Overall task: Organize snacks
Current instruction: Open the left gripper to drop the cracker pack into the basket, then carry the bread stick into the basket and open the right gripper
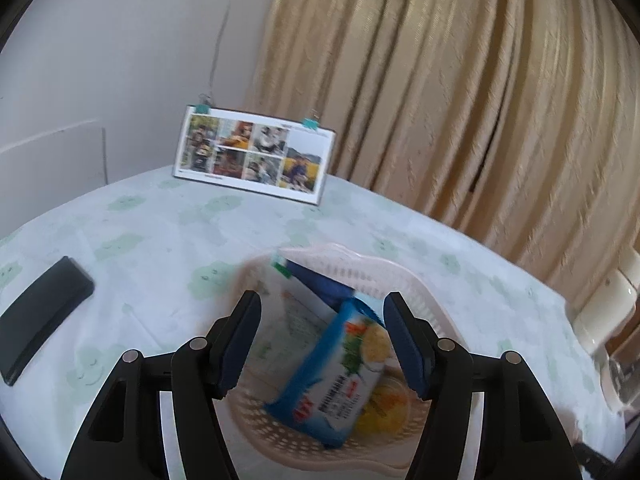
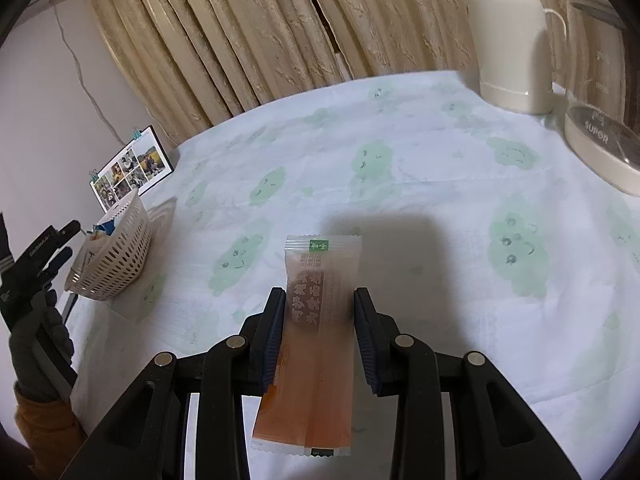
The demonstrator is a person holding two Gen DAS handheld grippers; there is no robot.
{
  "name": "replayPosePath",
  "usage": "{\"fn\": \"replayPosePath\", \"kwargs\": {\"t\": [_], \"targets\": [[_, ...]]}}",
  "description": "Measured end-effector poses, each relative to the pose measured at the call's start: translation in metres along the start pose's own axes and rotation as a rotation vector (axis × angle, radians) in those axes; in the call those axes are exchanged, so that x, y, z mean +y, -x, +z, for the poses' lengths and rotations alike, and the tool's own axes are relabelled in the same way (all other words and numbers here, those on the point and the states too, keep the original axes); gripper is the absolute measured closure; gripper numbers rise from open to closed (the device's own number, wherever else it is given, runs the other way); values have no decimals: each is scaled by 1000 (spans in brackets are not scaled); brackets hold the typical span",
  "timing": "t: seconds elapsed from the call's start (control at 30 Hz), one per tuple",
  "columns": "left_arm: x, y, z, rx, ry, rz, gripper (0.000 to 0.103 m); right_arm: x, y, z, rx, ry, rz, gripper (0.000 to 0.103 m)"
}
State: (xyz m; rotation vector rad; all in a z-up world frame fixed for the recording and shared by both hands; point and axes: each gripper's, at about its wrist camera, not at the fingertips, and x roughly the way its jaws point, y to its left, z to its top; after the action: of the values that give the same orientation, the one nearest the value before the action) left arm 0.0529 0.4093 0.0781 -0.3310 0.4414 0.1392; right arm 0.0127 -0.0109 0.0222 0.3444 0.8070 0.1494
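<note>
Black fingers of the left claw (image 1: 320, 334) fill the bottom of the left wrist view, spread wide with nothing gripped between them; below them a pale perforated basket (image 1: 400, 276) is seen on the bench (image 1: 168, 232), holding a blue snack packet (image 1: 340, 372) tilted against a white packet (image 1: 292, 320), with a dark blue packet (image 1: 320, 284) behind; print on the blue packet is too blurred to be read; a black flat object (image 1: 40, 316) lies to the left, well apart from the basket; a photo card (image 1: 252, 154) with teal clips is propped at the far edge, before a beige curtain (image 1: 460, 100).

Closest in the right wrist view, the right claw (image 2: 318, 330) is seen released, its pads standing just beside the edges of an orange snack packet (image 2: 312, 344) that lies flat on the green-patterned cloth; brown characters run along the packet and a green tag (image 2: 319, 245) sits at its far end, neither legible; at the right a cream kettle (image 2: 508, 36) and a base marked "SUPOR" (image 2: 600, 148) are seen; at the left the basket (image 2: 116, 256) stands, with the left claw (image 2: 60, 240) just beside it, gripped by a gloved hand (image 2: 36, 344) above an orange sleeve (image 2: 44, 428).
</note>
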Motion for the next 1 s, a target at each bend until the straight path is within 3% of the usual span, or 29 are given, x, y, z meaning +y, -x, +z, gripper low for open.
{"fn": "replayPosePath", "kwargs": {"t": [0.27,0.57,0.8,1.0], "targets": [[23,11,0,-88,41,65,39,64,0,23,-14,98,99,71],[38,17,1,-101,91,58,39,164,-24,50,14,215,259,71],[43,18,-1,-93,116,45,39,219,-49,59,43,262,309,71],[44,20,-2,-92,128,41,39,238,-72,68,81,235,326,71]]}}
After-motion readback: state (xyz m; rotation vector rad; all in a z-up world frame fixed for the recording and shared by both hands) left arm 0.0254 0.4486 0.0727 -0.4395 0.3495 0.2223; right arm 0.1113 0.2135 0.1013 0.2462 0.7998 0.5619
